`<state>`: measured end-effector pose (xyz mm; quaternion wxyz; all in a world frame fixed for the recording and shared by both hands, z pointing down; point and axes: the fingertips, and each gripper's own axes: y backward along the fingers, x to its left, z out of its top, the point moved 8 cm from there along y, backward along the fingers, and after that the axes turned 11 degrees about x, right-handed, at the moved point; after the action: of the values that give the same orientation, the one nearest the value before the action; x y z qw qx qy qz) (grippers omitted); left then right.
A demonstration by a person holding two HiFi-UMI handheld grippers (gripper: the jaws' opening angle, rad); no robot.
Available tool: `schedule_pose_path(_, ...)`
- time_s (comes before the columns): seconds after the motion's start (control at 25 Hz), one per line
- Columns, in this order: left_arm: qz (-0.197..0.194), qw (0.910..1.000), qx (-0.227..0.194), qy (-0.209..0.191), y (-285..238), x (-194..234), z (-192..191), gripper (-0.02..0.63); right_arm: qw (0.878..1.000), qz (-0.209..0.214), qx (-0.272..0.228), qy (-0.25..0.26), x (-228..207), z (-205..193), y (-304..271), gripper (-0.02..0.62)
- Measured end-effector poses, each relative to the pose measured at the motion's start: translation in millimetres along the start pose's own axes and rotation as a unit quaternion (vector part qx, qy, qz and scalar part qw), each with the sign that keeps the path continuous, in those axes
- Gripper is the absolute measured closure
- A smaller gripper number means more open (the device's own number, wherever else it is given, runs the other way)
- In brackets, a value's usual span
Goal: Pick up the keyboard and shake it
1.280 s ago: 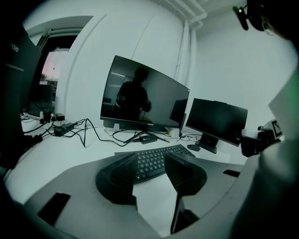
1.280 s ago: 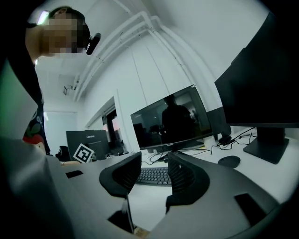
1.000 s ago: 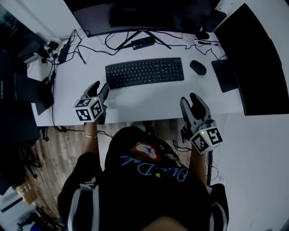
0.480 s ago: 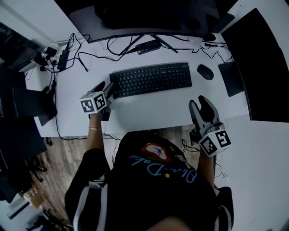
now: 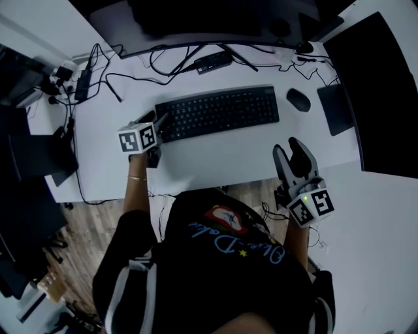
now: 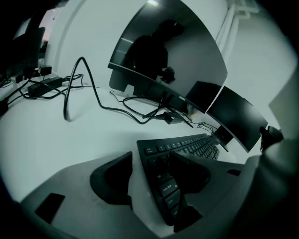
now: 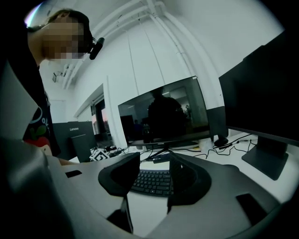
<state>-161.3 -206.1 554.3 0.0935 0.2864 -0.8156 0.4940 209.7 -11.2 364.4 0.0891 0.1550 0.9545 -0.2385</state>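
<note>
The black keyboard lies flat on the white desk, in front of the monitor. My left gripper is at the keyboard's left end and its jaws are opening. In the left gripper view the keyboard has its left edge between the jaws of that gripper: one finger lies over the keys, the other stands on the desk, with a strip of desk between it and the edge. My right gripper hovers at the desk's front edge, short of the keyboard. This gripper is opening, with nothing between its jaws.
A black mouse sits right of the keyboard, with a dark pad beyond it. A wide monitor stands at the back and a second one at the right. Loose cables and a power strip lie at the back left.
My left gripper has moved forward and right, from the desk's front edge to the keyboard's left end. The right gripper has stayed near the front edge.
</note>
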Motion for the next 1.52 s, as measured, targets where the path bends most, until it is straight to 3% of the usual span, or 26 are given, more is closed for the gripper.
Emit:
schedule_pose_path(0.28,-0.008,0.9996,0.025,-0.011,-11.5,-6.4,7.9,0.361,1.0,-0.015,0.004,-0.015,-3.9,-8.1,1.3,0.43)
schedule_pose_path(0.76,-0.001,0.9996,0.026,-0.007,-9.7,-6.7,8.1,0.36,0.997,-0.02,0.029,-0.063,-41.0,-28.5,-25.0,0.426)
schedule_pose_path(1.08,0.01,0.9997,0.02,0.002,-11.8,-10.1,8.1,0.374,0.991,-0.004,0.115,-0.063,-99.0,-47.5,-63.5,0.407)
schedule_pose_path(1.32,0.02,0.9997,0.012,0.007,-12.0,-11.7,5.6,0.374,0.98,0.021,0.191,-0.049,-134.4,-65.6,-101.9,0.391)
schedule_pose_path(1.52,0.03,0.9993,0.003,0.024,-10.5,-12.0,4.2,0.376,0.972,0.042,0.222,-0.063,-156.1,-77.2,-128.9,0.374)
